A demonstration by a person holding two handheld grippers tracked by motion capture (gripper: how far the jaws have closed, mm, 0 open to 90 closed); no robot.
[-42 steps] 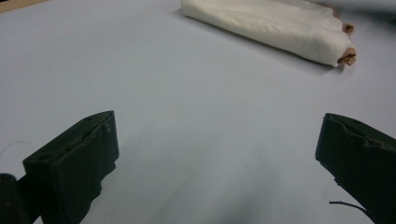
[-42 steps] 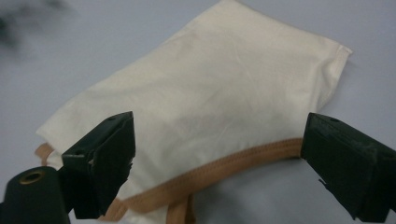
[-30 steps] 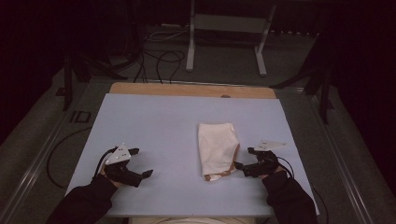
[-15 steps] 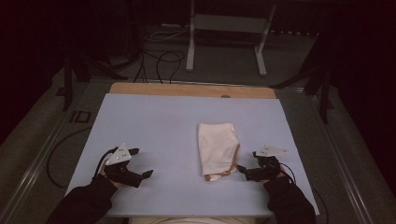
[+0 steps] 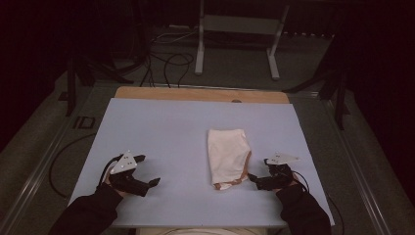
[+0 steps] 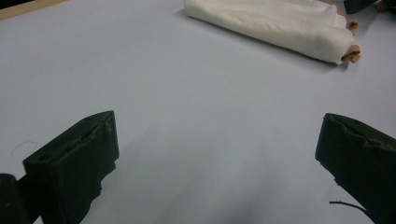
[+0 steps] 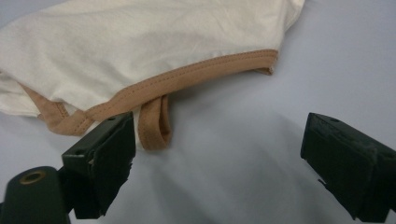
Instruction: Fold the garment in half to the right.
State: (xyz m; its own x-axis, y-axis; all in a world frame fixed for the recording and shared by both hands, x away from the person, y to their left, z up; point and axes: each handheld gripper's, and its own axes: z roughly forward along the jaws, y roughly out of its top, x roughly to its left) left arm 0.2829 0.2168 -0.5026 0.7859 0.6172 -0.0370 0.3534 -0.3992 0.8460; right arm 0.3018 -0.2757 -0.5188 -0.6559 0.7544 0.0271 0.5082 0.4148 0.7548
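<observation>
Cream fabric, a folded garment (image 5: 227, 156) with tan binding (image 7: 187, 79), is lying right of centre on the pale blue desk (image 5: 161, 127), its trimmed end facing the person. The right gripper (image 5: 254, 179) is being held at the garment's near right corner; its fingers (image 7: 100, 161) are standing wide apart with nothing between them, one finger touching or just beside a loose tan loop (image 7: 154, 123). The left gripper (image 5: 147, 171) is being held well apart from the garment, over bare desk, its fingers (image 6: 74, 163) likewise spread wide and empty.

Risks are being noted as follows. A closing of the right fingers at this position is judged likely to catch the loop or binding alone, so that one layer would be lifted and the fold pulled open. A low approach could push the edge and bunch the fabric rather than pass under it. With the left gripper idle and distant, the far side is being left unrestrained, so the whole garment could be dragged across the smooth desk.
</observation>
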